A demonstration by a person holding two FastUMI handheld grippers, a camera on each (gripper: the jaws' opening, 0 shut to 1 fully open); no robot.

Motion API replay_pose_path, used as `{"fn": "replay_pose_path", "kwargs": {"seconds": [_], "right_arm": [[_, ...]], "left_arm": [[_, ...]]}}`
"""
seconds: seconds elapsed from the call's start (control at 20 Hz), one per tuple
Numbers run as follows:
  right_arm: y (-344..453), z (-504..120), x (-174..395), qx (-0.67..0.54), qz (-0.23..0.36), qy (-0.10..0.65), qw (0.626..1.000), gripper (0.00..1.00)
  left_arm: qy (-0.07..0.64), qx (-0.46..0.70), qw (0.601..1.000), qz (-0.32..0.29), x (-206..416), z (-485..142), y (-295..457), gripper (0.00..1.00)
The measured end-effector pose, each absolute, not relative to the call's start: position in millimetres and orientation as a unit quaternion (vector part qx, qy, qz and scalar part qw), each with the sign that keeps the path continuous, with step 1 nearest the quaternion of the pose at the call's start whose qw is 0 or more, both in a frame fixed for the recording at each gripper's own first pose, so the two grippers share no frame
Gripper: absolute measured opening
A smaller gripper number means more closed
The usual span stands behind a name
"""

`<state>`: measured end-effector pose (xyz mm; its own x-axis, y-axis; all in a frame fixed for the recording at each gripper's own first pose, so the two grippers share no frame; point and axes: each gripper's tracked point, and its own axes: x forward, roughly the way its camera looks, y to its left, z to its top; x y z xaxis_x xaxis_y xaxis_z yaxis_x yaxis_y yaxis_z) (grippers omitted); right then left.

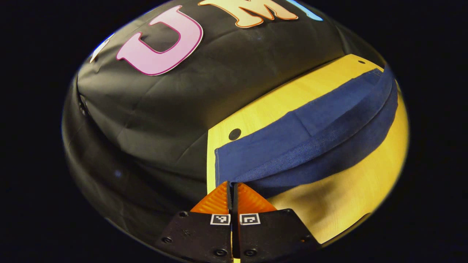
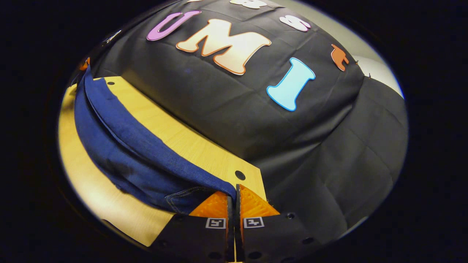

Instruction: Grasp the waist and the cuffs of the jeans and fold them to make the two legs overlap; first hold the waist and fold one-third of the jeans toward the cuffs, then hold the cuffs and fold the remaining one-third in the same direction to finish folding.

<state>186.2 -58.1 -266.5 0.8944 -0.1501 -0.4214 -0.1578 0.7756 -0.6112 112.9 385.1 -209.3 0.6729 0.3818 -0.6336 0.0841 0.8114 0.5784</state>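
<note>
- The left gripper's fingers point(image 1: 223, 199) were pressed together with almost no gap, pinching an edge of the jeans point(image 1: 307, 142) where the cloth met their tips at twelve o'clock.
- The right gripper's fingers point(image 2: 252, 202) were likewise closed tight, and a stitched, seamed end of the jeans point(image 2: 131, 153) ran into the pinch from about ten o'clock. I could not tell for sure which end was waist and which was cuffs.
- From the left gripper point(image 1: 233, 188) the denim stretched away toward two o'clock; from the right gripper point(image 2: 233, 190) it ran off toward ten o'clock, so the garment spanned between the two holds.
- The jeans lay as a long, doubled band on the pale wooden surface point(image 1: 351, 197), one layer resting over the other, partly lifted near the grips.
- Judged as material, the denim looked soft but weighty, likely to sag in the middle and to drag rather than slip; seams and hems seemed the firmest places to hold.
- Beyond the surface point(image 2: 190, 142), at twelve o'clock, hung the black booth wall point(image 2: 226, 98).
</note>
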Motion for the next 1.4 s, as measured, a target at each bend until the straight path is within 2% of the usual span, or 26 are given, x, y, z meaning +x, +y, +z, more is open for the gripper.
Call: {"fn": "replay_pose_path", "kwargs": {"seconds": [0.45,0.7,0.75,0.8,0.85,1.0,1.4], "right_arm": [[-49,-310,250,-0.311,-0.035,0.256,0.915,0.03],[-43,-341,271,-0.314,-0.036,0.281,0.906,0.03],[-44,-345,272,-0.308,-0.043,0.286,0.906,0.04],[-46,-348,270,-0.297,-0.055,0.291,0.908,0.1],[-49,-345,269,-0.29,-0.069,0.29,0.909,0.08],[-48,-320,270,-0.254,-0.085,0.271,0.924,1.0],[-100,-296,238,-0.175,-0.128,0.262,0.94,0.99]], "left_arm": [[0.393,0.268,0.878,0.056,205,-261,402,0.0],[0.406,0.266,0.873,0.042,220,-298,410,0.0],[0.404,0.263,0.875,0.042,222,-301,411,0.0],[0.4,0.257,0.879,0.041,224,-302,409,0.0],[0.388,0.245,0.887,0.039,226,-301,406,0.0],[0.331,0.222,0.916,0.054,236,-272,394,0.92],[0.221,0.101,0.967,0.073,226,-176,335,0.94]]}}
